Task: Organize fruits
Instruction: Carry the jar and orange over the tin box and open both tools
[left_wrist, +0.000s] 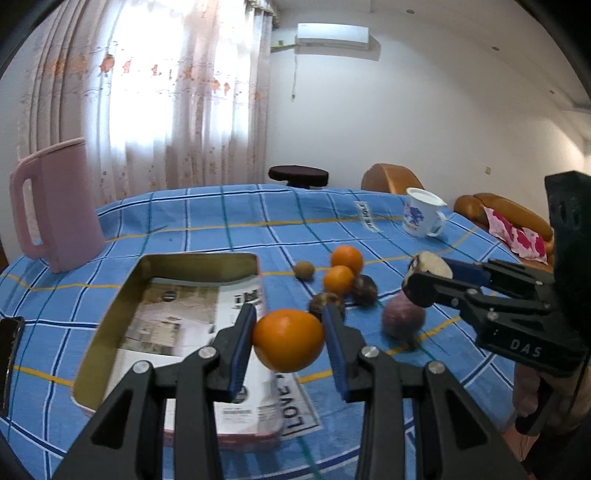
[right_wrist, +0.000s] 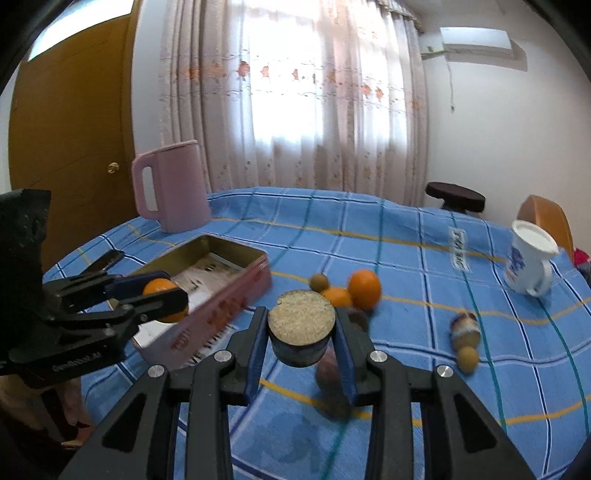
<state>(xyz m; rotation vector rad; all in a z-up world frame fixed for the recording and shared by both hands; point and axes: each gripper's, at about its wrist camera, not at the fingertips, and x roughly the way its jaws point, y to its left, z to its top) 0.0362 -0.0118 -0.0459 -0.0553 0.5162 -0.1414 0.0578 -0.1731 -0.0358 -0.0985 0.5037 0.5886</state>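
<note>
My left gripper (left_wrist: 289, 341) is shut on an orange (left_wrist: 288, 339) and holds it above the right edge of the open pink tin (left_wrist: 166, 266); the right wrist view shows that gripper (right_wrist: 162, 295) over the tin (right_wrist: 236, 295). My right gripper (right_wrist: 301, 332) is shut on a dark halved fruit with a pale cut face (right_wrist: 301, 326), above the table. In the left wrist view that fruit (left_wrist: 430, 266) hangs over a purple fruit (left_wrist: 402, 319). Two oranges (left_wrist: 341, 271), a kiwi (left_wrist: 304, 269) and dark fruits (left_wrist: 364, 290) lie on the cloth.
A pink jug (left_wrist: 55, 206) stands at the back left. A white mug (left_wrist: 423, 218) stands at the back right. A phone (right_wrist: 107, 260) lies left of the tin. Small brown fruits (right_wrist: 465, 343) lie to the right. A blue checked cloth (left_wrist: 221, 218) covers the table.
</note>
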